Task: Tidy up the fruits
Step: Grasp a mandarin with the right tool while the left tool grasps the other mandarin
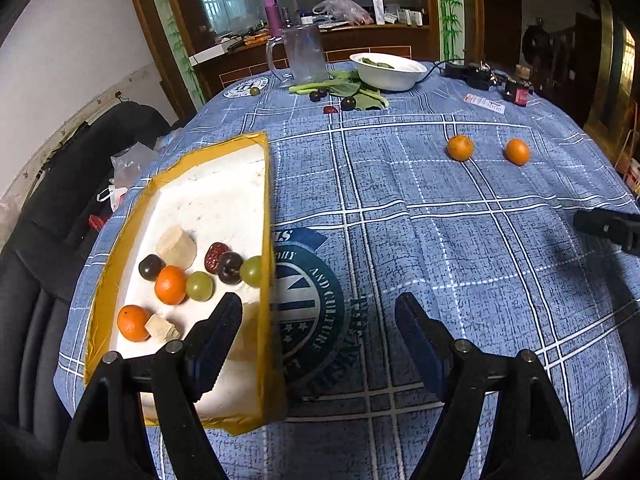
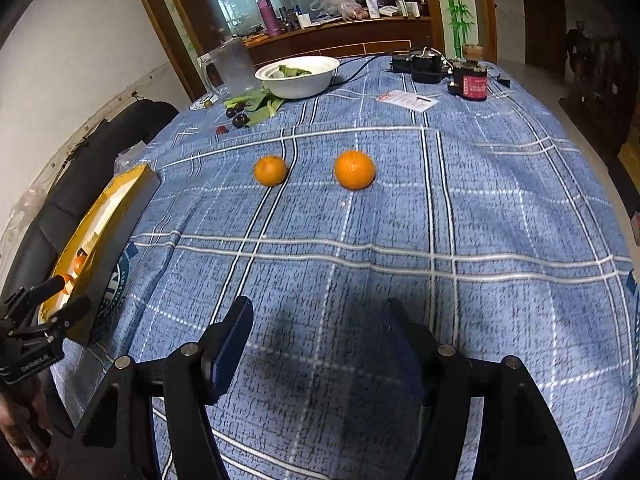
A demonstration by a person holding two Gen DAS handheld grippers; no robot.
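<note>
Both grippers are spread wide with nothing in them. The left gripper (image 1: pixel 318 308) hangs over the yellow-edged tray's (image 1: pixel 267 184) near corner; it has oranges, grapes and a date inside. The right gripper (image 2: pixel 320 312) hovers above the desk (image 2: pixel 500 220), with two loose oranges (image 2: pixel 271 170) (image 2: pixel 354 169) side by side further ahead.

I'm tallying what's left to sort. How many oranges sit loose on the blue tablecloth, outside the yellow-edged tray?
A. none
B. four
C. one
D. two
D: two oranges lie apart on the tablecloth, well beyond the tray, with both grippers open and empty.
</note>
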